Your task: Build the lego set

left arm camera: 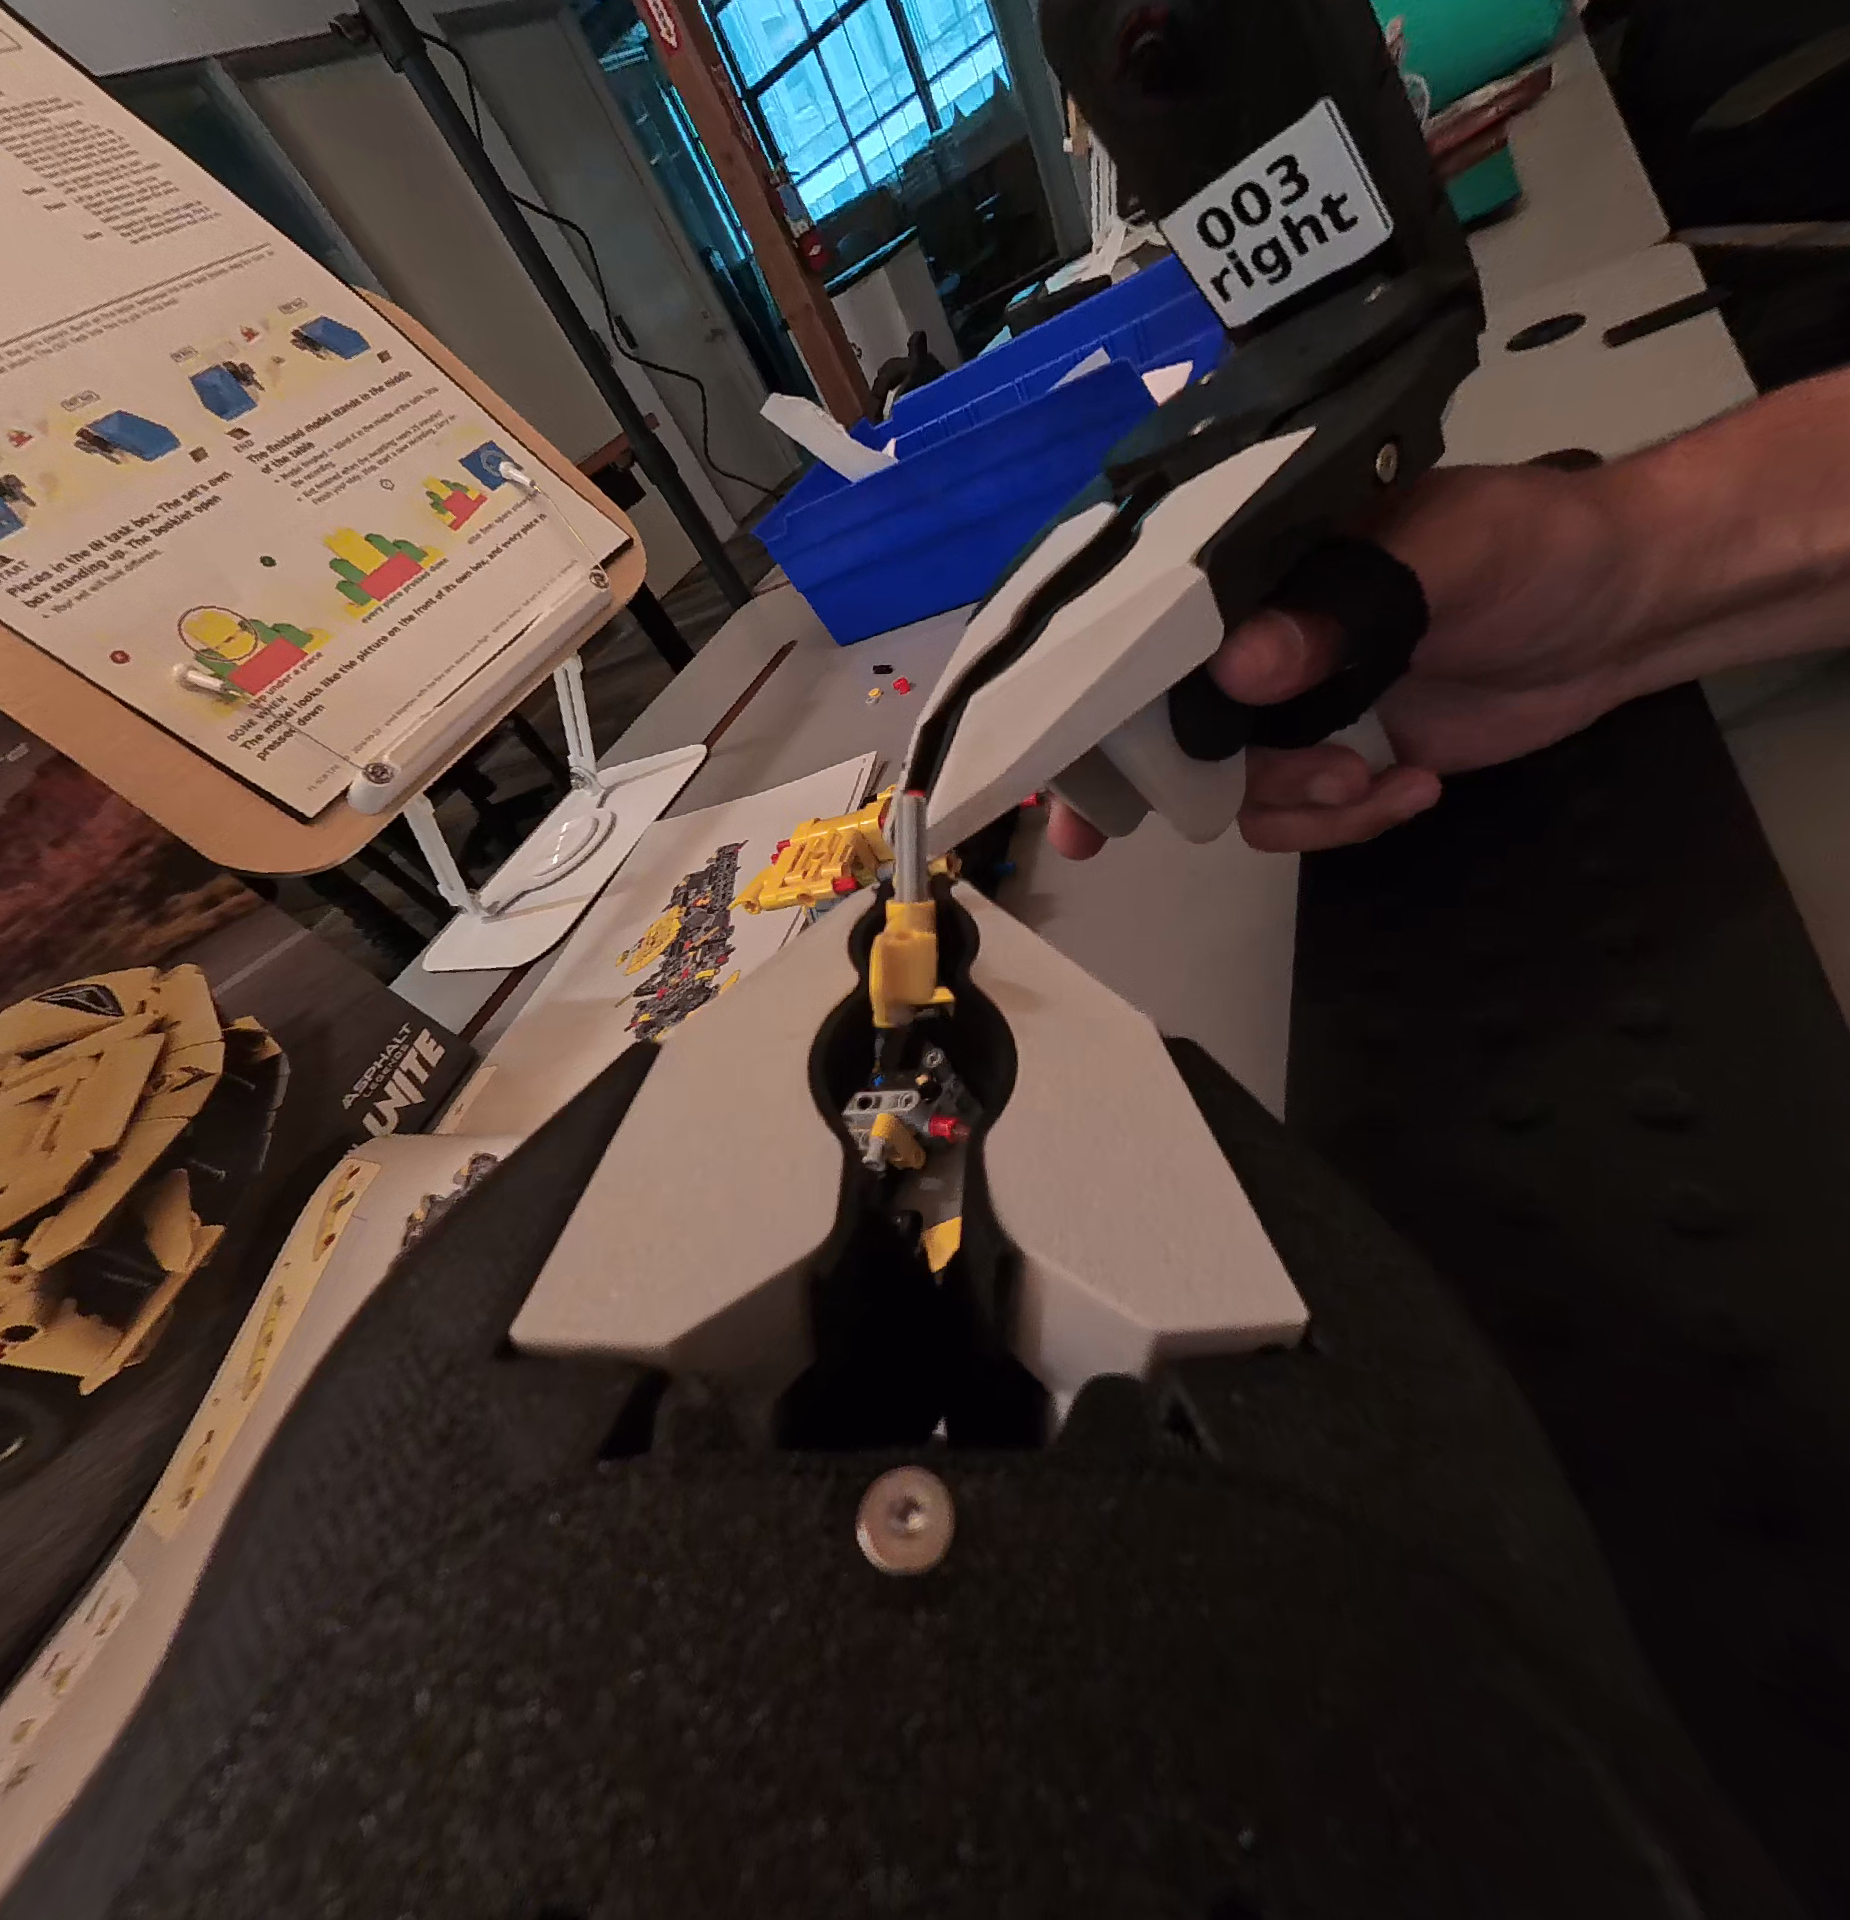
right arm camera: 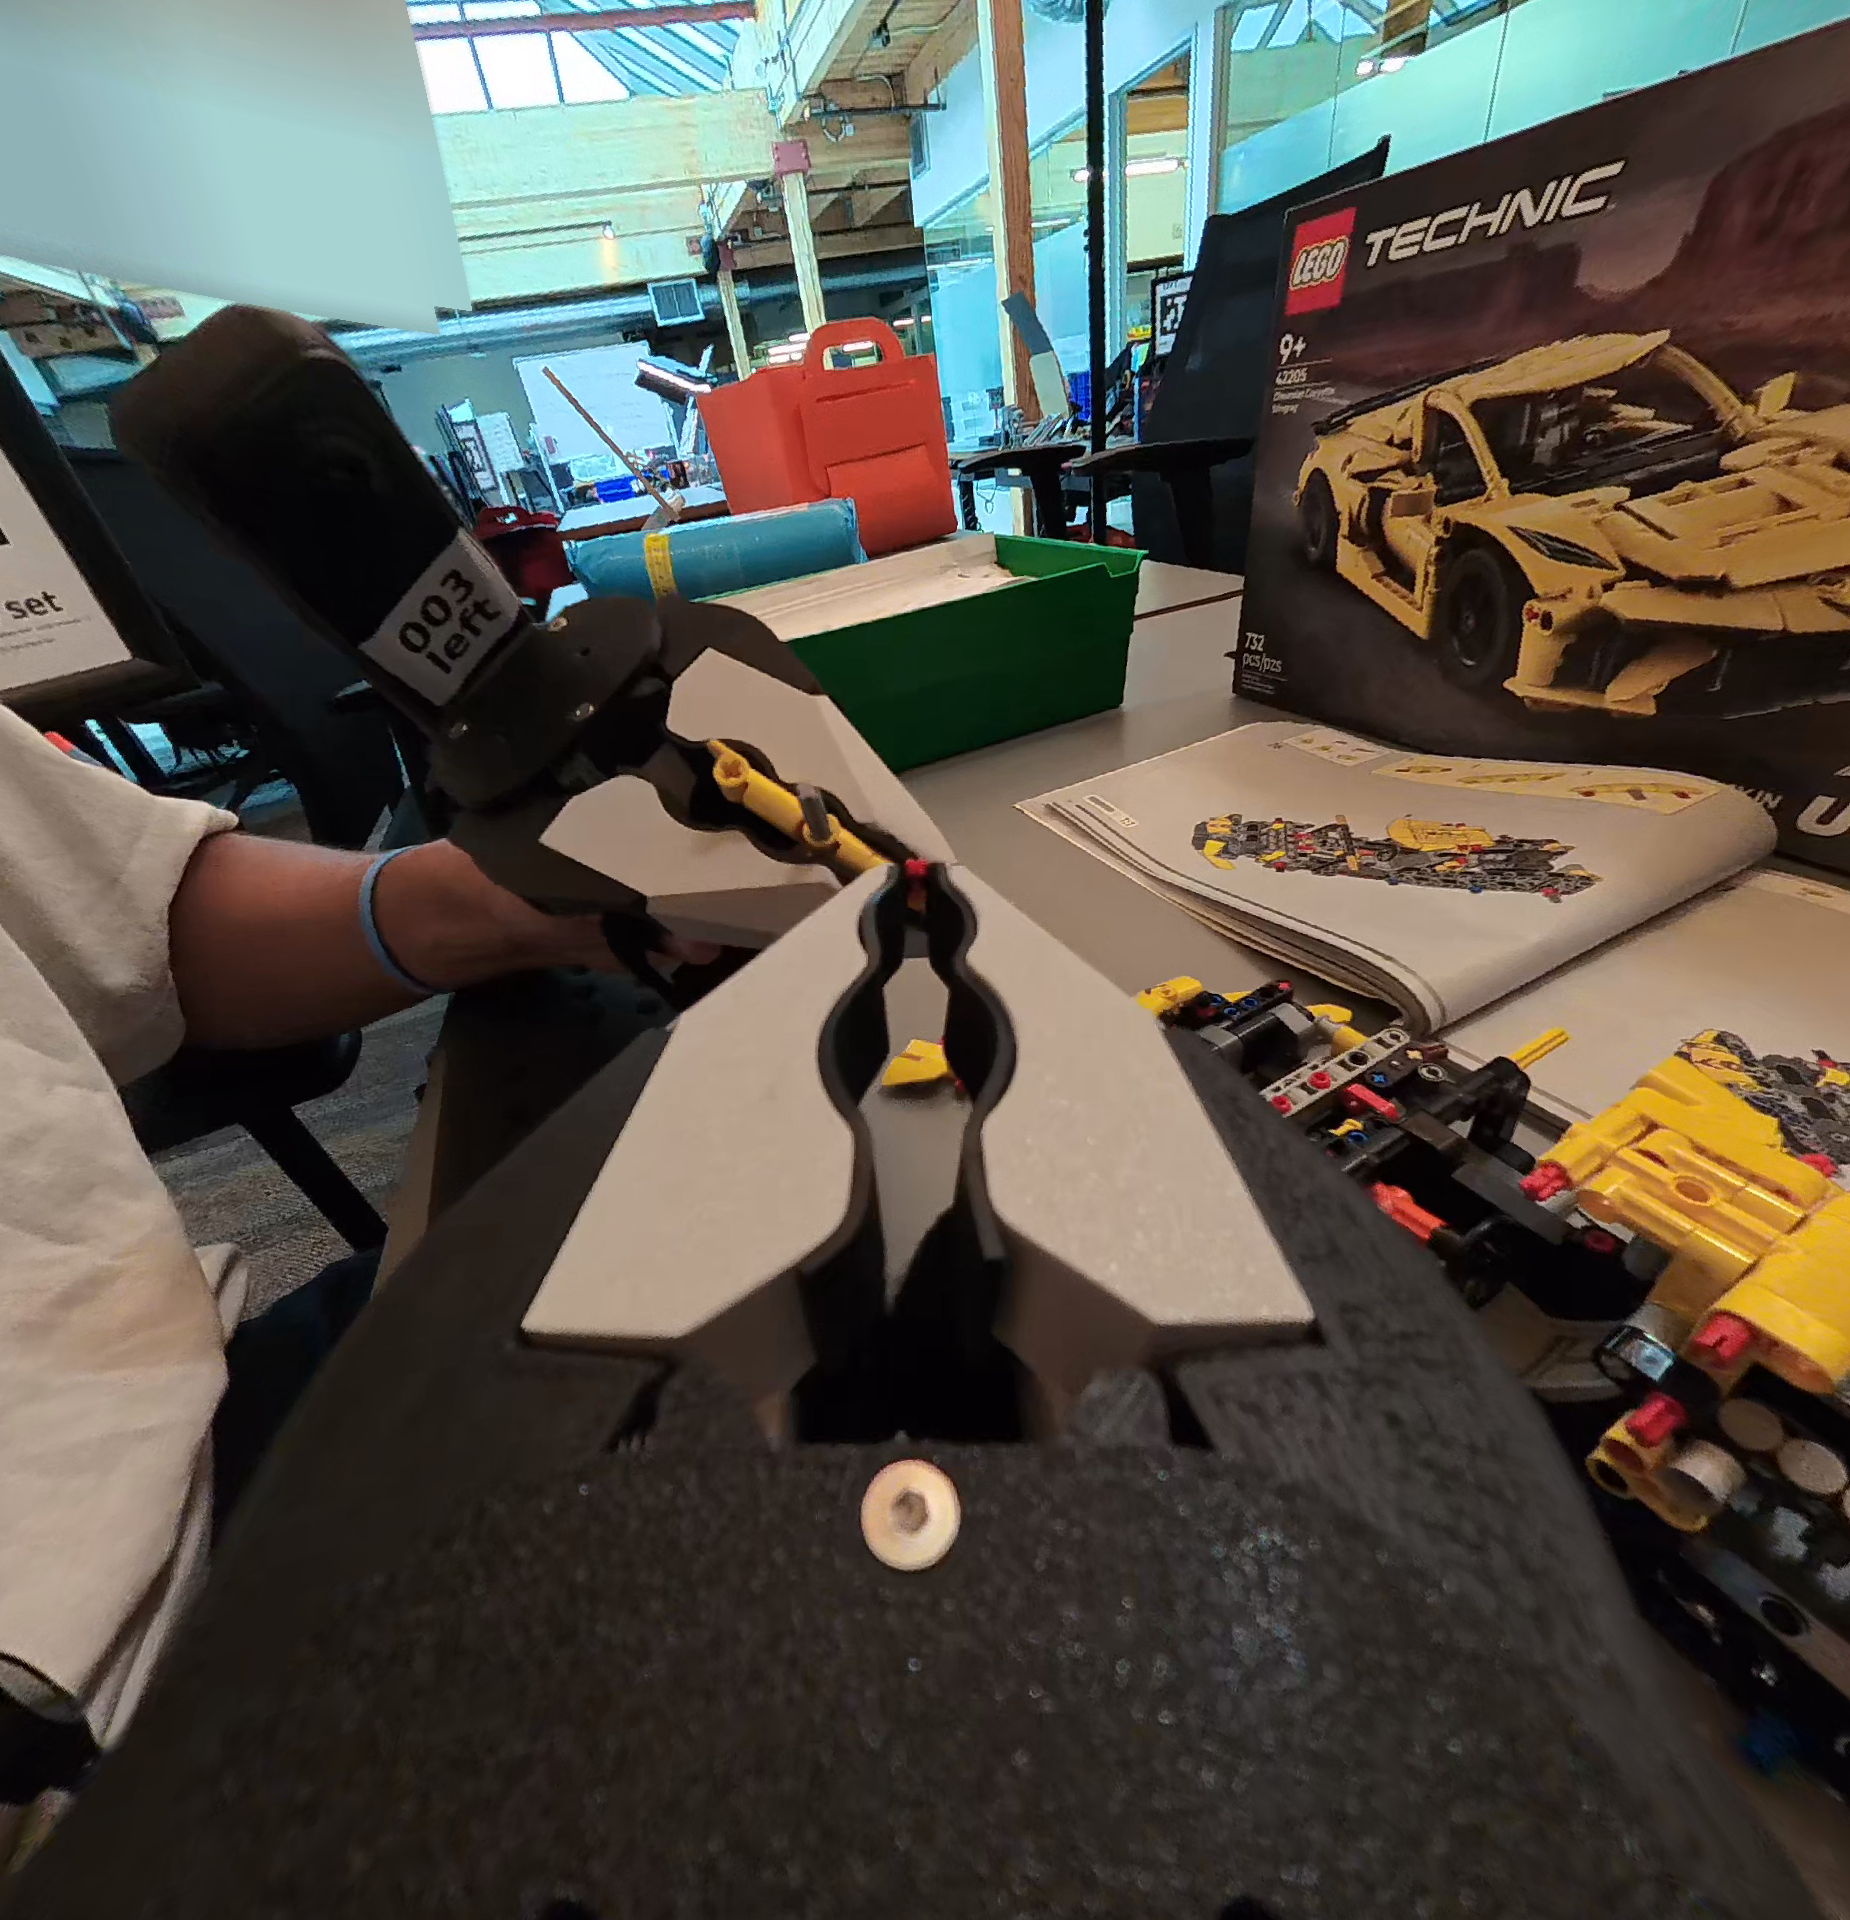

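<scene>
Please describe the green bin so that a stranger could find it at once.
Start from the big set box standing at the table's back. Left of it, past the open booklet, sits the green bin. It alone is green; the orange bag stands behind it.

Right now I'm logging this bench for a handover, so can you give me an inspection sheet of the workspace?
Surface: pale grey table; a dark mat beside it.
Job's things: small yellow connector piece on a grey axle; partly built yellow and black model; open paper instruction booklet; printed set box with yellow car picture.
Clutter: loose small red, yellow and black bits on the table.
Grippers: left gripper shut on the connector; right gripper shut on a small red piece.
Cables: black cable running by a stand pole.
Surroundings: blue plastic bins, green plastic bin, orange bag, instruction sheet on a wooden stand.
</scene>
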